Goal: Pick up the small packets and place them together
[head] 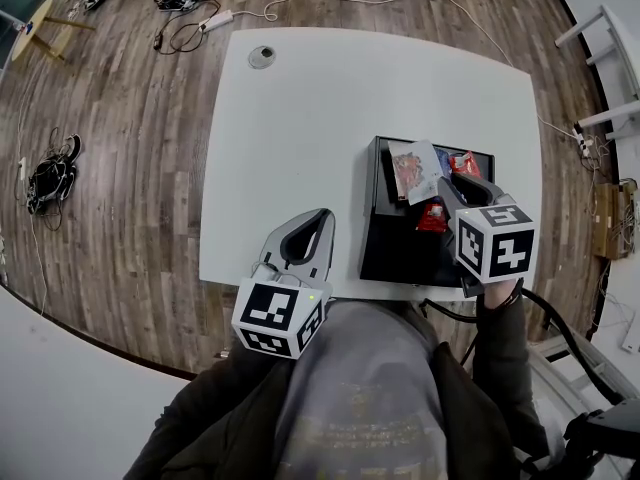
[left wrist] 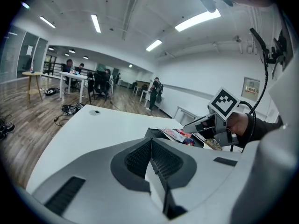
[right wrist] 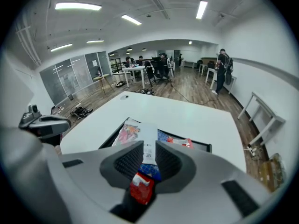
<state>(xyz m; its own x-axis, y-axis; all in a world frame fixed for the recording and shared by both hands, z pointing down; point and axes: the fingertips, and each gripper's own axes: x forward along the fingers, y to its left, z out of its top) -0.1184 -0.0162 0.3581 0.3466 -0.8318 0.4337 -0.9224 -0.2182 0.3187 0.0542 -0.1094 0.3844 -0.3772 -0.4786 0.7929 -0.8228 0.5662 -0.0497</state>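
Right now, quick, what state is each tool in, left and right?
Left tool: closed, nothing in it.
Right tool: open; a red packet shows between its jaws, not clamped.

**Light fine, optics distort**

I get bright, flat light from ceiling strips (right wrist: 78,6); shadows are faint. The white table (head: 330,118) is nearly blown out in head view. Both gripper views show heavy fisheye with black vignetted corners. Close up, the red packet (right wrist: 141,189) reads soft. Head view is sharp, its edges bowed.
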